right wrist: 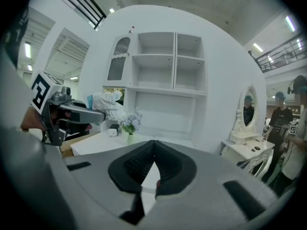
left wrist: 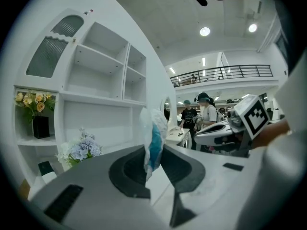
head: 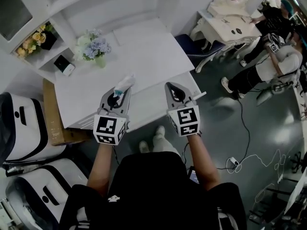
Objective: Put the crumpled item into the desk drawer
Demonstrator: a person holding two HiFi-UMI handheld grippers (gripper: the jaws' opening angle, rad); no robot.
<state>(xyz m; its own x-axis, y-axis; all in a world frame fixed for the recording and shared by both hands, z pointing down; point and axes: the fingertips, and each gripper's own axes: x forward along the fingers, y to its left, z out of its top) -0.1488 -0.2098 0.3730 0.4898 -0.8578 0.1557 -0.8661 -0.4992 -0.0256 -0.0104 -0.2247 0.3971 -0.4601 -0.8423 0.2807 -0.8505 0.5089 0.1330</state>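
Above the near edge of the white desk [head: 144, 56], holds the crumpled item [left wrist: 152, 137] clamped between the jaws of the left gripper [head: 120, 91]: white material with a blue part, upper end sticking out past the tips. Just to the right, holds the right gripper [head: 175, 91] with jaws pressed together on nothing. Cannot make out the drawer: desk front mostly covered by both grippers and the arms. Far left on the desk, flowers [head: 95, 47] in a vase, small and unsharp.
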